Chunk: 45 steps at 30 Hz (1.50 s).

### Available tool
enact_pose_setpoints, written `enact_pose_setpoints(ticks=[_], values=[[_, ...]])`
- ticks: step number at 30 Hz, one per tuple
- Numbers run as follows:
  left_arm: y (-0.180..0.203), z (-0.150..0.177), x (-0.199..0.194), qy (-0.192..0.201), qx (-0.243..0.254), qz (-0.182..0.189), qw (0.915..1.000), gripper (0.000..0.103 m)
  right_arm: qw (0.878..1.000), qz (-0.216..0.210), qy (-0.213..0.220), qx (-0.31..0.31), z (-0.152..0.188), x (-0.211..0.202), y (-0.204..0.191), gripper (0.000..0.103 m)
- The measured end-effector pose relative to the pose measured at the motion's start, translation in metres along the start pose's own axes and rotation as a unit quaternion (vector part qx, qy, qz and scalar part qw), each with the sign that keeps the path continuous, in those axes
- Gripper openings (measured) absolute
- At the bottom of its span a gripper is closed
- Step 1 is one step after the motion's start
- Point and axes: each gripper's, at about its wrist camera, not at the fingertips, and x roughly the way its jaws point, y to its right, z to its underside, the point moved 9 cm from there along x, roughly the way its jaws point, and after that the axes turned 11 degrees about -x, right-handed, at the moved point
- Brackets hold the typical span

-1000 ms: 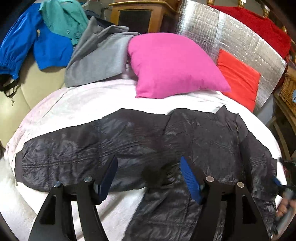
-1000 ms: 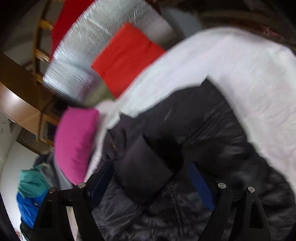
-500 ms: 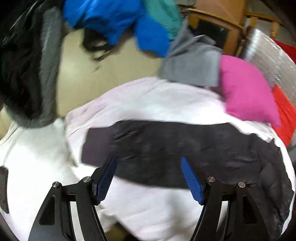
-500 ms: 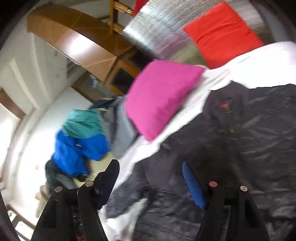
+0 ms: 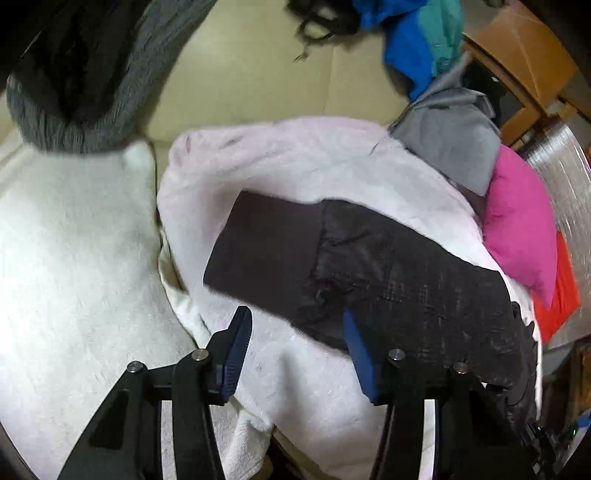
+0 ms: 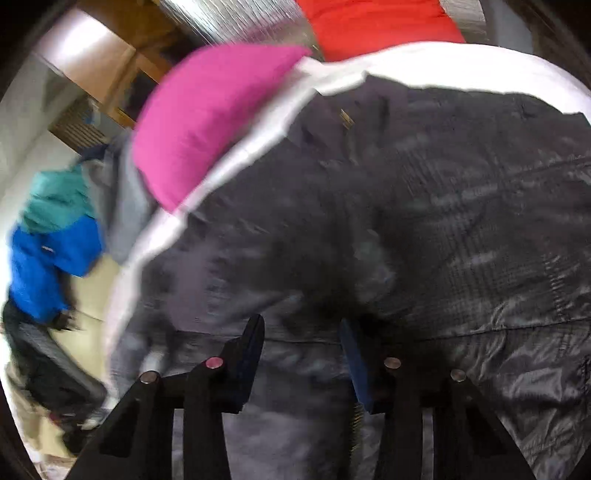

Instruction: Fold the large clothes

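Left wrist view: a pale pink fluffy blanket [image 5: 295, 155] covers the bed. A shiny black quilted jacket [image 5: 417, 280] lies on it, its sleeve end near the blanket's left edge. The left gripper [image 5: 295, 332] has just been closing; its jaws are half open at the sleeve's near edge, not pinching. A bright pink pillow [image 5: 521, 229] sits at the right.

Right wrist view: the right gripper [image 6: 303, 343] has been closing too, half open over the jacket; touching is unclear.

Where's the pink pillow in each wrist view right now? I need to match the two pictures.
Left wrist: pink pillow at the right edge, beyond the black jacket.
Right wrist: pink pillow upper left, above the jacket.
Shared landmark: the red cushion, right beside the pillow in both.
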Motion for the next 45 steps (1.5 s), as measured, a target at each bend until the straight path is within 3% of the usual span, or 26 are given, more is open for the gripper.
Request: enact_pose_setpoints(ticks=[2, 5, 8, 14, 18, 23, 26, 27, 32, 37, 39, 42, 45], values=[[-0.01, 0.003, 0.006, -0.01, -0.028, 0.004, 0.9995, 0.051, 0.999, -0.008, 0.045, -0.01, -0.011, -0.029, -0.004, 0.048], [-0.014, 0.012, 0.013, -0.037, -0.06, 0.027, 0.9971, 0.053, 0.997, -0.003, 0.072, 0.002, -0.011, -0.055, 0.007, 0.048], [-0.016, 0.015, 0.024, -0.066, -0.095, 0.04, 0.9925, 0.07, 0.996, -0.006, 0.091, 0.024, -0.006, -0.078, 0.016, 0.048], [-0.026, 0.001, 0.053, -0.062, -0.168, 0.061, 0.9819, 0.07, 0.989, -0.002, 0.145, 0.025, 0.008, -0.132, 0.018, 0.048], [-0.014, -0.016, 0.048, -0.029, -0.157, 0.06, 0.9853, 0.07, 0.989, 0.003, 0.144, 0.04, 0.016, -0.138, 0.032, 0.047], [-0.005, -0.026, 0.061, -0.021, -0.162, 0.039, 0.9859, 0.059, 0.991, 0.008, 0.125, 0.049, 0.018, -0.125, 0.043, 0.047], [0.004, -0.031, 0.056, -0.007, -0.154, 0.044, 0.987, 0.034, 0.991, 0.01, 0.124, 0.048, 0.017, -0.122, 0.045, 0.047], [0.007, -0.033, 0.053, -0.001, -0.148, 0.038, 0.9883, 0.022, 0.991, 0.009, 0.124, 0.049, 0.016, -0.121, 0.045, 0.047], [0.04, -0.045, 0.011, 0.054, -0.088, 0.039, 0.9939, 0.021, 0.99, 0.005, 0.125, 0.062, 0.015, -0.122, 0.054, 0.047], [0.124, -0.037, -0.055, 0.112, 0.031, 0.07, 0.9908, 0.021, 0.986, 0.013, 0.138, 0.09, 0.014, -0.133, 0.074, 0.047], [0.178, -0.017, -0.087, 0.132, 0.106, 0.091, 0.9813, 0.02, 0.984, 0.01, 0.143, 0.106, 0.013, -0.137, 0.083, 0.047], [0.252, 0.035, -0.118, 0.132, 0.203, 0.128, 0.9619, 0.02, 0.979, 0.004, 0.153, 0.134, 0.012, -0.143, 0.097, 0.05], [0.327, 0.119, -0.137, 0.101, 0.301, 0.177, 0.9317, 0.02, 0.973, 0.007, 0.167, 0.159, 0.011, -0.151, 0.114, 0.052]])
